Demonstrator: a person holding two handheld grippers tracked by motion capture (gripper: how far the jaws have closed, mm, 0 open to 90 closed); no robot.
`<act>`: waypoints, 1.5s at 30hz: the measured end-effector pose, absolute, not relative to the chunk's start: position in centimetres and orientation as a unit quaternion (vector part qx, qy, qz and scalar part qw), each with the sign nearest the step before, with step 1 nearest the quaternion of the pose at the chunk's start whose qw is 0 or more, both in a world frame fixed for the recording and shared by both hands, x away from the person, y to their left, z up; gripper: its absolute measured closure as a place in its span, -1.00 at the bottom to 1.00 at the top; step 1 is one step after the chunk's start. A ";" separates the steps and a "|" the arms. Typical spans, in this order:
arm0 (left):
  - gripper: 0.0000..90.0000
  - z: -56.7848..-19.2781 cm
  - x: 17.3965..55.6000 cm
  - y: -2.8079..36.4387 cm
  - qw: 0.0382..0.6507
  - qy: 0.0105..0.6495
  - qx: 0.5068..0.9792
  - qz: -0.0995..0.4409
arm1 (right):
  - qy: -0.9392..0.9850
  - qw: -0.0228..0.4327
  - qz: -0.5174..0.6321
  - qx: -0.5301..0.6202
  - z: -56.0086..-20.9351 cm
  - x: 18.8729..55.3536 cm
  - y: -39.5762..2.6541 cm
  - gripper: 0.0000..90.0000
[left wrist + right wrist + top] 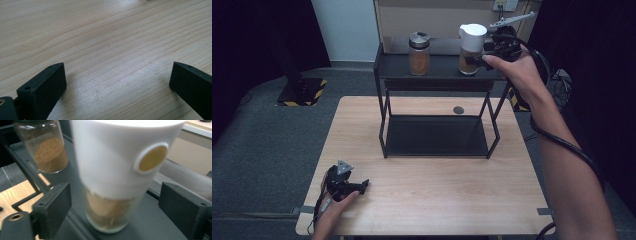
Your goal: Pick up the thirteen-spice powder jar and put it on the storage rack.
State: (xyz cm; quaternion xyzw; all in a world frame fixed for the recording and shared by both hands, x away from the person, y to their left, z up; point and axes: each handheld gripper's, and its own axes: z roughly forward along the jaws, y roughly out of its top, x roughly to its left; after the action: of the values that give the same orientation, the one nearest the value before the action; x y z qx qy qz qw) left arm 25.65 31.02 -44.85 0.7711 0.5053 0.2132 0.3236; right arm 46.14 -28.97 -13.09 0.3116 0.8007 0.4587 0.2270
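a black two-level rack [384, 95] stands at the far part of the wooden table [432, 195]. on the rack's top shelf, at its right end, stands a glass jar with a tall white cap [472, 42], brown content inside. the right gripper [486, 56] is at this jar, jaws spread on both sides of it, not touching. a second jar with a metal lid [419, 53] stands on the same shelf, left of the first. the left gripper [357, 186] rests on the table well in front of the rack, jaws spread wide.

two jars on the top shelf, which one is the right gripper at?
The jar with the tall white lid, standing between the open jaws of the right gripper. The other jar has a silver cap and stands apart, further left.
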 end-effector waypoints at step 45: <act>-1.00 -44.9 25.5 30.9 0.324 0.507 0.769 0.216 | 0.826 0.222 0.409 0.318 -19.2 34.4 -30.2 -0.84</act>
State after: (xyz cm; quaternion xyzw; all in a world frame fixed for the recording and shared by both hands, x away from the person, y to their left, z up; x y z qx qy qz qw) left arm 25.51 30.90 -44.91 0.7695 0.5065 0.2160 0.3235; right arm 34.37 -30.23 -19.24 0.3178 0.8260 0.4093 0.2216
